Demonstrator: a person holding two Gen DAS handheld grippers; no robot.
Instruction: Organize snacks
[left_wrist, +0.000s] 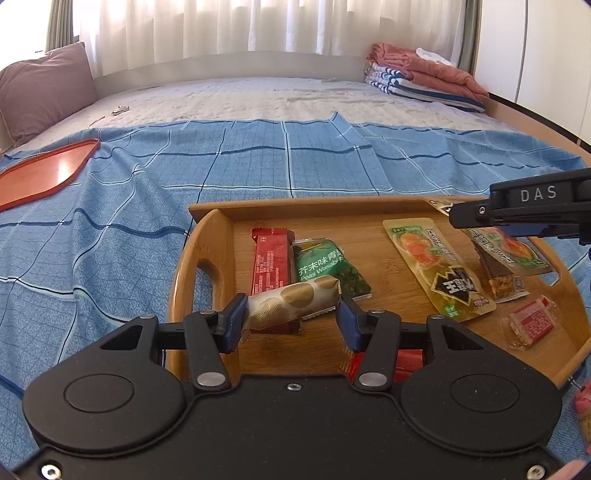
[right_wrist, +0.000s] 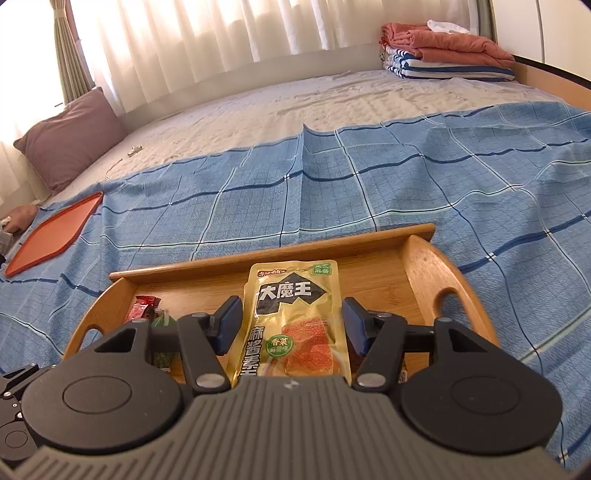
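A wooden tray (left_wrist: 207, 258) with handle cut-outs lies on the blue checked cloth. My left gripper (left_wrist: 291, 301) is shut on a cream and gold snack packet (left_wrist: 280, 306), held lengthwise just above the tray's left part. Under it lie a red bar (left_wrist: 269, 266) and a green wasabi peas pack (left_wrist: 325, 266). My right gripper (right_wrist: 291, 304) is shut on a yellow pouch (right_wrist: 288, 332) over the tray (right_wrist: 424, 266). In the left wrist view the right gripper (left_wrist: 465, 216) reaches in from the right. A second yellow pouch (left_wrist: 439, 269) and a clear-wrapped red candy (left_wrist: 532, 321) lie in the tray.
An orange flat tray (left_wrist: 40, 177) lies on the cloth far left. A mauve pillow (left_wrist: 40, 85) leans at the bed's back left, folded blankets (left_wrist: 417, 77) at the back right. Another snack (left_wrist: 583, 406) lies outside the wooden tray at the right edge.
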